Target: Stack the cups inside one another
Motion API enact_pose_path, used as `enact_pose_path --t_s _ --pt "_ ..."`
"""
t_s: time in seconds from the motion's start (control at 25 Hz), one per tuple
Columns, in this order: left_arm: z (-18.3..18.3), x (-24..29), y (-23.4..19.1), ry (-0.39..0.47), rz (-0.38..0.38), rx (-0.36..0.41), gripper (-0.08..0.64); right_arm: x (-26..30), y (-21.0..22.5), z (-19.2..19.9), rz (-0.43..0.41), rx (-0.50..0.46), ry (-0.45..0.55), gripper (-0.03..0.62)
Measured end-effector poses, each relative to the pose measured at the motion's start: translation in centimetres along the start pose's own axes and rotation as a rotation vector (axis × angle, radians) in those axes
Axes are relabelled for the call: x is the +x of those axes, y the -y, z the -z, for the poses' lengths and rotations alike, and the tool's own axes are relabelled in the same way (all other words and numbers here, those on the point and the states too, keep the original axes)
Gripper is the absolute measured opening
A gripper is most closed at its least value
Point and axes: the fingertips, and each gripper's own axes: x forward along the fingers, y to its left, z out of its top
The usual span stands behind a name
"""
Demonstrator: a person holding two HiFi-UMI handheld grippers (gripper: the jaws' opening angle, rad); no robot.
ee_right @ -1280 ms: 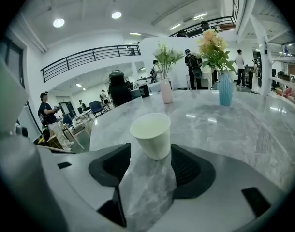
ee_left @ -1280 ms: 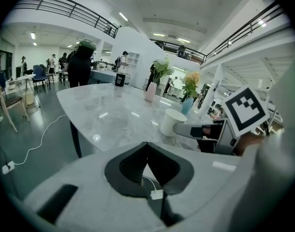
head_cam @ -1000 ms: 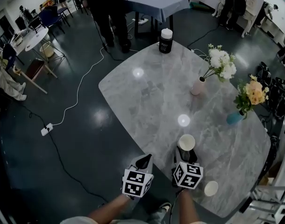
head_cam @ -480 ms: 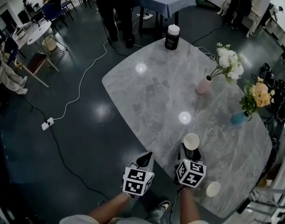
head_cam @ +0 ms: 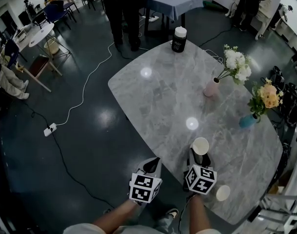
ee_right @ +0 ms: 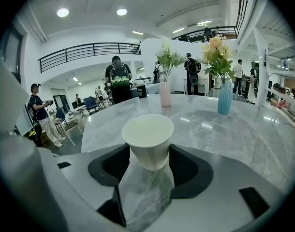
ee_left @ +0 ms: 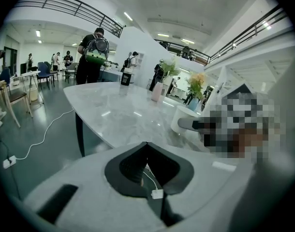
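Two jaws of the right gripper (ee_right: 147,153) clasp a white paper cup (ee_right: 147,137), low in the middle of its view, seemingly just above the grey counter (head_cam: 177,106). The left gripper (ee_left: 147,145), beside it at lower left, is clenched on nothing. A second cup (head_cam: 222,193) stands upright at lower right, near the counter's edge.

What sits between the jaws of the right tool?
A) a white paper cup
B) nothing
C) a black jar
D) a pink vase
A: in the right gripper view, the white paper cup stands upright between the jaws of the right tool, which close on its sides.
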Motion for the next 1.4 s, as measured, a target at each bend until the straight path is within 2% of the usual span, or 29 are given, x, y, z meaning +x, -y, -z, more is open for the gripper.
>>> enact_pose_path --t_s 0.84,1.4 --pt "-0.3 -2.7 5.7 0.044 0.07 0.03 -0.005 -7.7 1.4 -0.6 0.017 -0.006 0.037 0.233" --pt "0.0 -5.2 12.3 0.062 0.147 0.097 -0.005 -15.1 3.6 -1.3 0.045 0.01 0.105 0.233"
